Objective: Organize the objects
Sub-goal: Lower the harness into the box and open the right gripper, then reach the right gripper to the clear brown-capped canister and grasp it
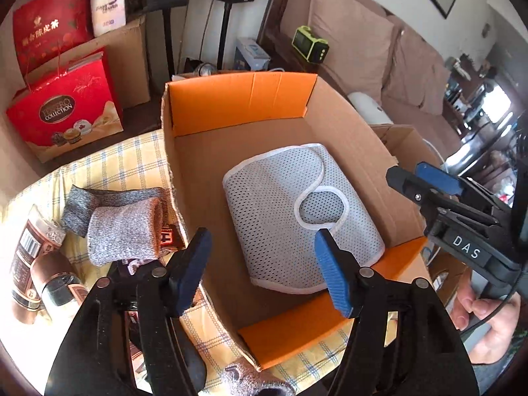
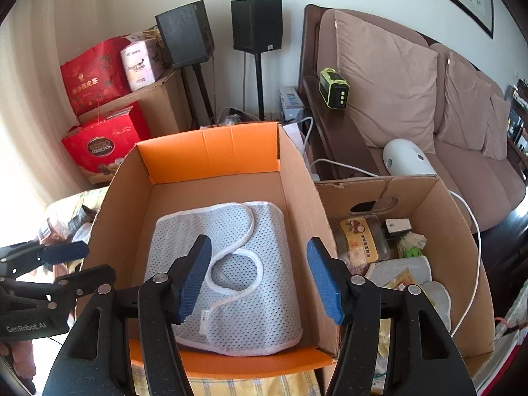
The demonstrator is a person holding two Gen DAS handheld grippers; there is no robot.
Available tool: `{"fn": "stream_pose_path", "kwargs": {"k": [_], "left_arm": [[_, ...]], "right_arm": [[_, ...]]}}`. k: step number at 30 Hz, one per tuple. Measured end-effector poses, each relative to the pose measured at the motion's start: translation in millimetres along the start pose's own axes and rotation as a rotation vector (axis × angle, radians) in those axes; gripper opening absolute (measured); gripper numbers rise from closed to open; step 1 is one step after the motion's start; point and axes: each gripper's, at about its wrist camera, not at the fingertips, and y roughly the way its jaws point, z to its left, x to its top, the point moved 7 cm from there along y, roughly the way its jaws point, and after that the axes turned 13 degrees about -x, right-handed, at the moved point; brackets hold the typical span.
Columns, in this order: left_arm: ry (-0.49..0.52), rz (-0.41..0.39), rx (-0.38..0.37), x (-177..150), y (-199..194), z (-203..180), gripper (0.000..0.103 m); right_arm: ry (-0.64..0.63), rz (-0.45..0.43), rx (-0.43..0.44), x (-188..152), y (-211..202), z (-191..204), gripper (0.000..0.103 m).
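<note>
A folded grey mesh cloth with white trim lies flat on the floor of an open cardboard box with orange flaps. My left gripper hovers over the box's near left part, jaws open, nothing between them. My right gripper hangs above the cloth, also open and empty. Each gripper shows in the other's view: the right one over the box's right wall, the left one at the box's left wall. Neither touches the cloth.
Left of the box, on a yellow checked cloth, lie grey socks and brown packets. A second cardboard box on the right holds several items. Red gift boxes, speakers on stands and a sofa stand behind.
</note>
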Motion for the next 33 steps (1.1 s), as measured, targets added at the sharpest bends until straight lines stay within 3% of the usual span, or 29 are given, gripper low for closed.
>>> {"fn": "stream_pose_path", "kwargs": {"k": [5,8,11,14,23,33], "left_arm": [[0.024,-0.066,0.061,-7,-30,7,0.085],[0.024,-0.095,0.100,-16,-46,16,0.087],[0.021,-0.118,0.112,-25,-60,26,0.099],[0.024,-0.142,0.130,-34,-75,37,0.099],[-0.029,-0.204,0.205,-74,-122,87,0.101],[-0.100,-0.247,0.224,-122,-153,118,0.101]], "right_arm": [[-0.018,-0.008,0.023,-8,-12,17,0.082],[-0.030,0.000,0.061,-15,-17,30,0.089],[-0.046,-0.006,0.079,-20,-26,42,0.094],[-0.058,-0.025,0.097,-24,-38,53,0.101],[-0.122,-0.062,0.166,-46,-75,88,0.102],[-0.196,-0.112,0.191,-77,-109,127,0.102]]}}
